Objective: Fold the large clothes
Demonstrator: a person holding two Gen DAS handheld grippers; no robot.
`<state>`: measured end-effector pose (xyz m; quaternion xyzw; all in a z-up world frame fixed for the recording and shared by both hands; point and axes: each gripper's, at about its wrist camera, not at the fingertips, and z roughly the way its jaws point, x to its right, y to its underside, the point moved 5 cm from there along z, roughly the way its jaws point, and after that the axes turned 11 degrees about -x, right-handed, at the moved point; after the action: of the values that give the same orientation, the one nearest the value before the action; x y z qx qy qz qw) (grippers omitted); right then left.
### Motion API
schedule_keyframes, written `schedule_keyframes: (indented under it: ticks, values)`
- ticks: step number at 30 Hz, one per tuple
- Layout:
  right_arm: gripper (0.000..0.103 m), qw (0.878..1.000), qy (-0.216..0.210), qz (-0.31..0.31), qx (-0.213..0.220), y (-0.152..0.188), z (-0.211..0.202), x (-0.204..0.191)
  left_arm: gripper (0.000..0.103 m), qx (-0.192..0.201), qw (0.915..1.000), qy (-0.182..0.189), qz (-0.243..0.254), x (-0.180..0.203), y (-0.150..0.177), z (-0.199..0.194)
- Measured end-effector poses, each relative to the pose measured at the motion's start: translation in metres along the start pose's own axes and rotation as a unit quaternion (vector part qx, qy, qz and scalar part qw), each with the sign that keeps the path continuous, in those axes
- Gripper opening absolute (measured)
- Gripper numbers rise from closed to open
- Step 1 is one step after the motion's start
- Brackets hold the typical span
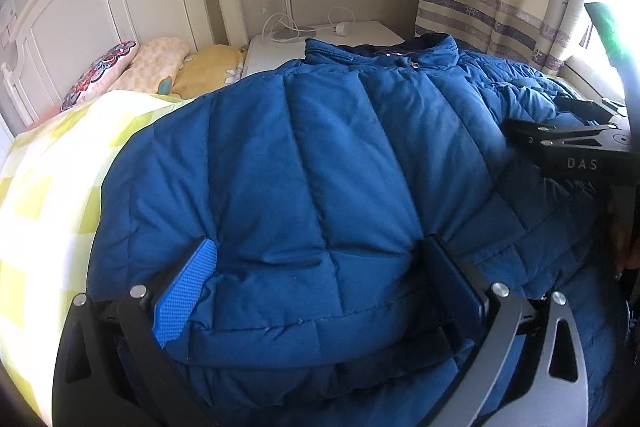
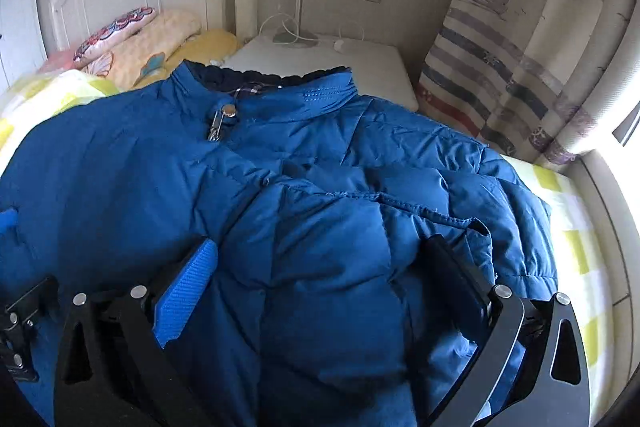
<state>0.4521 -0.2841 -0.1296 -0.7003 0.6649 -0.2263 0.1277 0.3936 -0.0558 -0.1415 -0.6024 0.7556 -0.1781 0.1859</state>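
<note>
Blue down jacket (image 1: 320, 163) bulging between the spread fingers of left gripper (image 1: 320, 287) and right gripper (image 2: 324, 291); soft, bulky, slippery; likely best pinched at seams.

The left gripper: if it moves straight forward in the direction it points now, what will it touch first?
Probably the blue padded jacket. The left gripper is open, and the jacket already bulges between its fingers, so it would push further into the padding. Depth is unclear.

A puffy blue quilted jacket (image 1: 320, 163) lies spread across the bed (image 1: 52, 187), collar (image 2: 280, 95) toward the nightstand (image 2: 320, 61), zipper pull at the neck, one side folded over onto its middle.
</note>
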Motion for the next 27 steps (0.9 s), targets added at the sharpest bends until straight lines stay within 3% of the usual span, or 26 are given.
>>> schedule_keyframes:
  ticks: [5, 8, 10, 13, 23, 27]
  values:
    - [0.098, 1.000, -0.009, 0.011, 0.002, 0.006, -0.011, 0.005, 0.101, -0.001, 1.0000, 0.000, 0.000, -0.001, -0.001, 0.001]
    - [0.098, 0.999, -0.030, 0.022, 0.018, 0.019, -0.043, 0.001, 0.101, -0.001, 1.0000, 0.001, 0.000, -0.002, -0.001, 0.001]
    - [0.098, 0.999, -0.020, 0.010, 0.028, 0.030, -0.057, -0.005, 0.101, -0.001, 1.0000, 0.000, 0.001, -0.001, -0.001, 0.001]
    - [0.099, 0.999, 0.021, -0.038, 0.004, 0.052, -0.031, -0.017, 0.101, -0.001, 1.0000, 0.000, 0.001, -0.001, 0.000, 0.001]
    - [0.099, 1.000, 0.014, -0.022, -0.002, 0.053, -0.025, -0.016, 0.101, -0.008, 0.9999, -0.008, 0.003, 0.002, -0.002, 0.005]
    - [0.099, 0.999, 0.031, -0.010, 0.000, 0.052, -0.026, -0.018, 0.101, -0.013, 0.9999, 0.002, -0.001, -0.002, -0.005, 0.009]
